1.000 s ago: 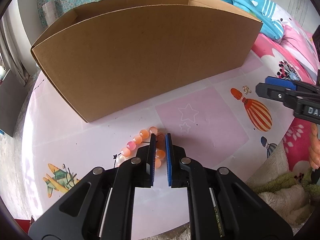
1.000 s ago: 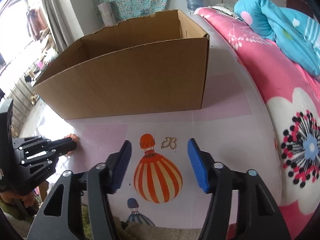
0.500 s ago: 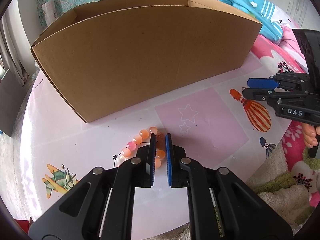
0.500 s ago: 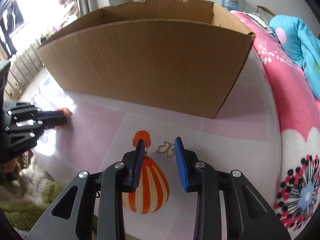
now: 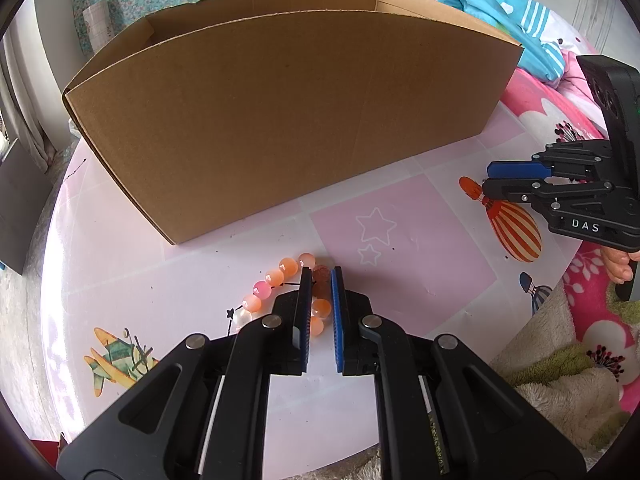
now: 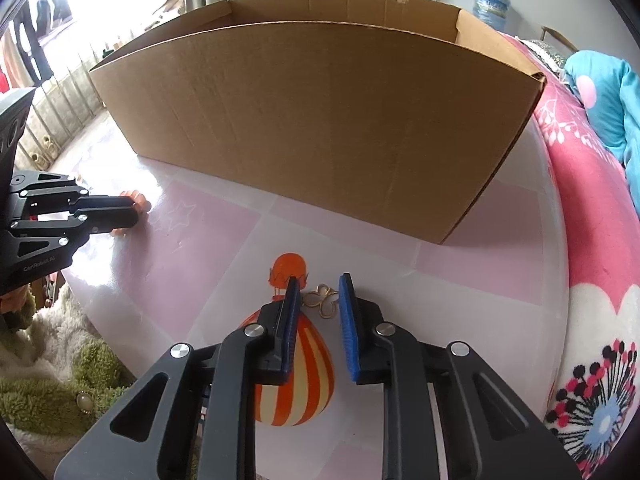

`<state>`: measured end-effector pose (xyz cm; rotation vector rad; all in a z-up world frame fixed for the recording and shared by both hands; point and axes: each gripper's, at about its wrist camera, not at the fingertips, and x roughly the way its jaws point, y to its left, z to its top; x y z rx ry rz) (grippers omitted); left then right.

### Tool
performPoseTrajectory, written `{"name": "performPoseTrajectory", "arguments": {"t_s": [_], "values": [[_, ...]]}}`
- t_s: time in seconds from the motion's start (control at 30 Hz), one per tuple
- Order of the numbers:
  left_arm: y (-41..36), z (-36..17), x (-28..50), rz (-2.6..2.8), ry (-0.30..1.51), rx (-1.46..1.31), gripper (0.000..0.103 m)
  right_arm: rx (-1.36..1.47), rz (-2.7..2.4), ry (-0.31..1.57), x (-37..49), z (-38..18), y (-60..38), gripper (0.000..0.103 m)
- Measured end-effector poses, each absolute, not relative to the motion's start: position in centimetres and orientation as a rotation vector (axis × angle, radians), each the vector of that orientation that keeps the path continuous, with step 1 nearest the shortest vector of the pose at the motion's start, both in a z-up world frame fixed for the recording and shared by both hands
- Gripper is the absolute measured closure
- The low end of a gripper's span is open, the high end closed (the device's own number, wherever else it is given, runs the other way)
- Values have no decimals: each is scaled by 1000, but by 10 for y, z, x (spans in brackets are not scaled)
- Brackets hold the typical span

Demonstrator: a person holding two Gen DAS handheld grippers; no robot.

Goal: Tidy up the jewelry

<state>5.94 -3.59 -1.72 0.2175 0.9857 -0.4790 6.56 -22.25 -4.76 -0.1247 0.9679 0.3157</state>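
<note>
We have a big open cardboard box point(image 5: 288, 120) standing on the pink patterned table point(image 5: 420, 240), straight ahead of both our grippers and well beyond their tips. A pink flowered quilt point(image 6: 592, 240) lies off to the right of our right gripper, past the table edge.

Our left gripper point(image 5: 320, 280) is clenched on a bracelet point(image 5: 276, 280) of orange and pink beads: a few beads sit squeezed between the blue pads, and the other beads curve away to the left of its fingers on the table.

Our right gripper point(image 6: 320, 284) points down at the table, just above a printed striped balloon point(image 6: 296, 360). Its jaws are closing, with a small gold butterfly-shaped charm point(image 6: 322, 300) lying between them. The left pad looks about to touch the charm's edge; the right pad shows a thin gap, so it is not yet gripped.
</note>
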Motion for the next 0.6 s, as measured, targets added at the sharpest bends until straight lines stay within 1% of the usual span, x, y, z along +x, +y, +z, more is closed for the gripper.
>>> {"name": "performPoseTrajectory", "arguments": {"t_s": [0.23, 0.27, 0.3, 0.6], "values": [[-36, -17, 60, -478, 987, 220, 94, -65, 292, 958, 59, -48, -223, 83], [-36, -17, 60, -478, 987, 221, 94, -54, 293, 957, 59, -48, -223, 93], [-36, -17, 60, -478, 987, 222, 94, -44, 299, 956, 58, -48, -223, 98], [-38, -17, 60, -477, 988, 225, 94, -3, 270, 945, 54, -41, -228, 97]]}}
